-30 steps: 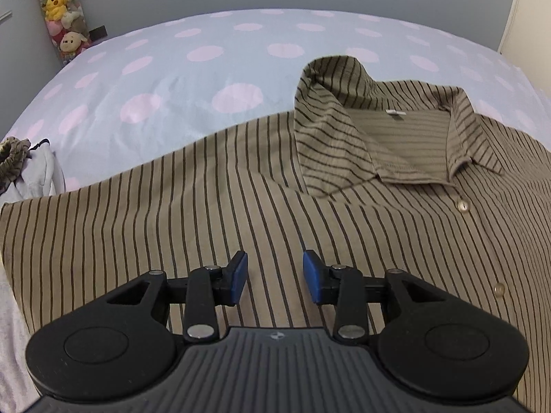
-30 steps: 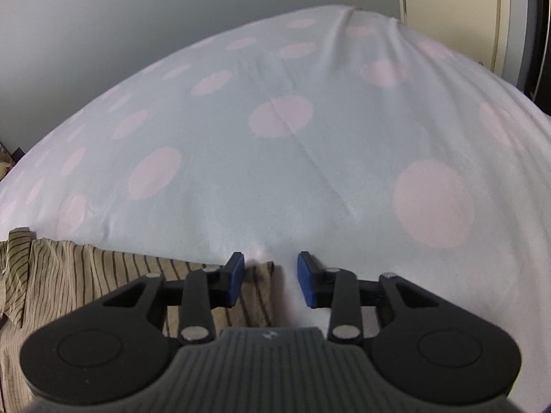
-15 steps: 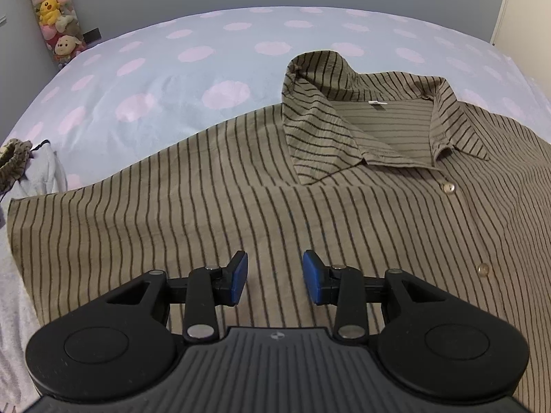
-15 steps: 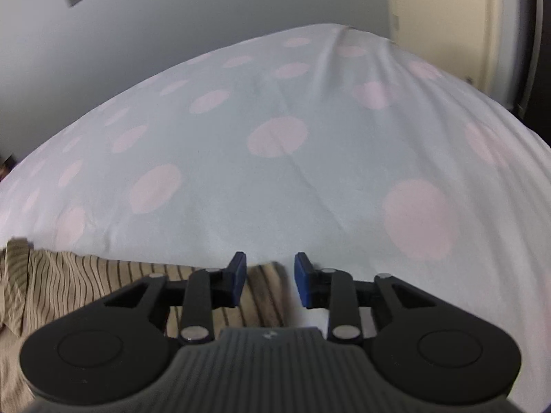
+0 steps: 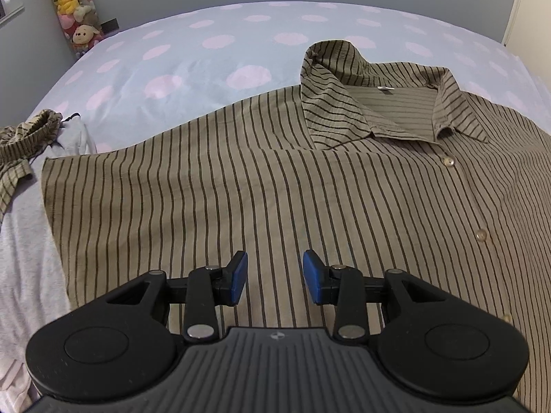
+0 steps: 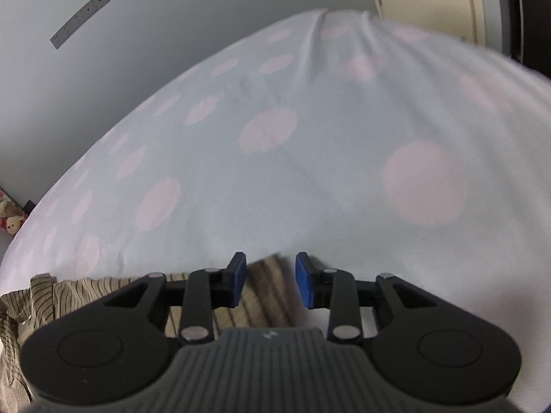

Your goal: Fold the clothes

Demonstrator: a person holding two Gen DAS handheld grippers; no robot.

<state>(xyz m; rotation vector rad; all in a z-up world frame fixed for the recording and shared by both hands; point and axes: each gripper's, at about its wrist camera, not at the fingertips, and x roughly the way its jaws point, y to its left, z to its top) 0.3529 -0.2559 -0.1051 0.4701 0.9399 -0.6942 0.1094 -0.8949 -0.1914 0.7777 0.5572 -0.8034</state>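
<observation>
A brown striped button shirt (image 5: 275, 179) lies spread face up on the bed, collar at the upper right, left sleeve stretched out to the left. My left gripper (image 5: 274, 277) is open and empty, hovering over the shirt's left chest. In the right wrist view, my right gripper (image 6: 270, 277) is open, with the shirt's right sleeve end (image 6: 265, 296) lying between and under its fingers. More of the shirt (image 6: 41, 303) shows at the lower left of that view.
The bed sheet (image 5: 179, 65) is pale blue with pink dots (image 6: 344, 179). A crumpled striped garment (image 5: 24, 144) and a grey cloth (image 5: 24, 258) lie at the left edge. Plush toys (image 5: 74, 3) hang in the far left corner. Grey wall behind.
The left gripper has pulled back and turned left, showing more of the left sleeve. The right gripper has shifted so the sleeve end now lies between its open fingers.
</observation>
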